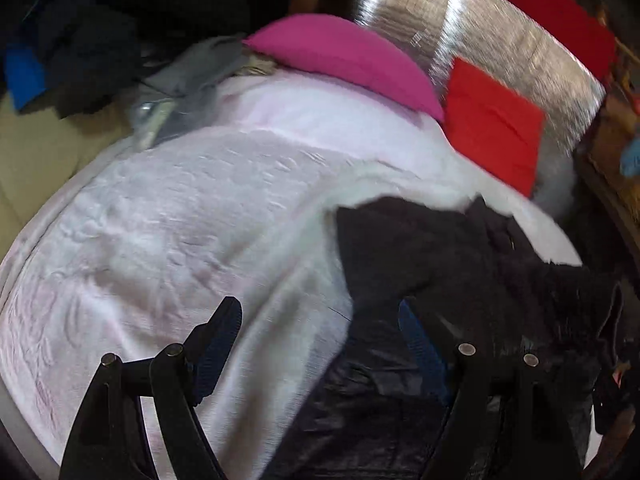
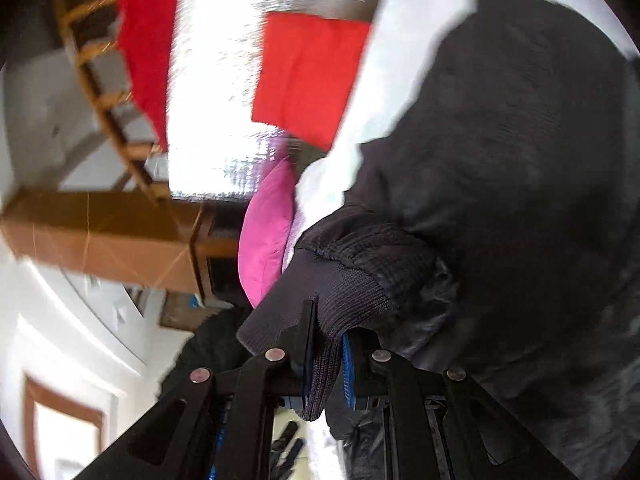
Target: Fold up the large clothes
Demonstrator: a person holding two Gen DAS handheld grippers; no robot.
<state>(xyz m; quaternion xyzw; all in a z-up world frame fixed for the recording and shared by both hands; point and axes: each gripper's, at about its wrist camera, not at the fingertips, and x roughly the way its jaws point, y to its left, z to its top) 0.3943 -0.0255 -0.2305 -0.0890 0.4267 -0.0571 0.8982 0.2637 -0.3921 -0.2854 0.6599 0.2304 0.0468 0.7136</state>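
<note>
In the right wrist view, the right gripper (image 2: 324,354) is pinching the ribbed knit cuff (image 2: 340,304) of the large black jacket (image 2: 500,168); its jaws are standing almost closed, with only the thickness of the knit between the blue-lined pads. The cuff is folding over the fingertips and is hiding their ends. Behind the cuff, the body of the jacket is filling the right side of this view and is blocking everything beyond it.

In the left wrist view, the left gripper (image 1: 320,344) is hovering with its jaws spread wide and nothing between them. One finger is showing over the pale pink textured blanket (image 1: 168,216), the other over the shiny dark lining of the jacket. The jacket is lying crumpled on the right part of the blanket, near the bed edge.

Farther along the blanket, a magenta pillow (image 1: 340,60) is resting at the head end, and a bright red square cushion (image 1: 492,124) is sitting just beside it. A grey garment (image 1: 200,72) and what appears to be a clear plastic packet, blurred here, are lying at the blanket's far left edge. Beyond them, a heap of dark clothes with a blue patch (image 1: 24,76) is occupying the corner. A silver reflective panel (image 1: 480,40) is standing behind the pillows, with a red cloth (image 1: 560,16) hanging past it. In the right wrist view, a brown wooden shelf (image 2: 104,236) is showing farthest off.
</note>
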